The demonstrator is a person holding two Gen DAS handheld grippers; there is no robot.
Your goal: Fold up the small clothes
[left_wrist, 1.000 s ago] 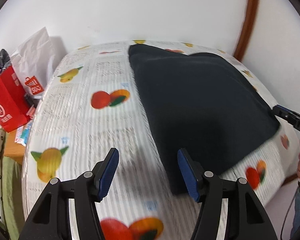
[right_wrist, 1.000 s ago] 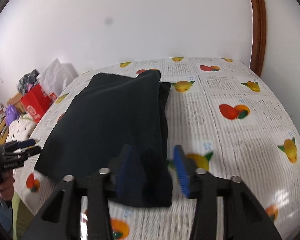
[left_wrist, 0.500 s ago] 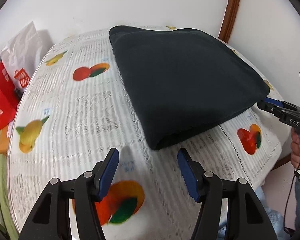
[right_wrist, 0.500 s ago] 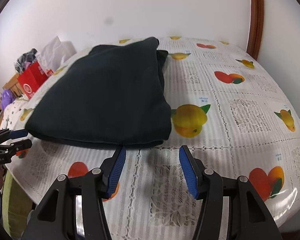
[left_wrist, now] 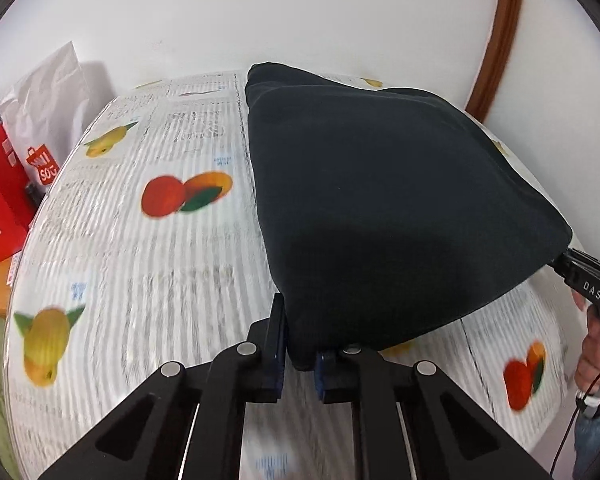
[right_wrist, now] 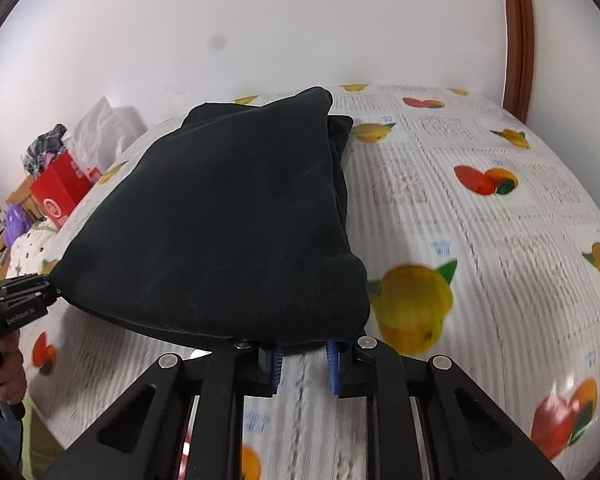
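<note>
Black tool (left_wrist: 299, 354), blue pads, silver screws

A: How is the light?

B: Bright and even, with no clear source. The white wall (right_wrist: 284, 28) is nearly washed out. A soft shadow lies under the near edge of the dark garment (left_wrist: 380, 200).

A: Sharpness?

B: Motion blur smears the fruit-print tablecloth (left_wrist: 140, 280) in both views; the stripes streak, worst near the bottom. The garment shows little surface detail.

A: Distortion?

B: Strong fisheye: the tabletop bulges, the brown door frame (right_wrist: 518, 36) bends, black corners vignette.
</note>
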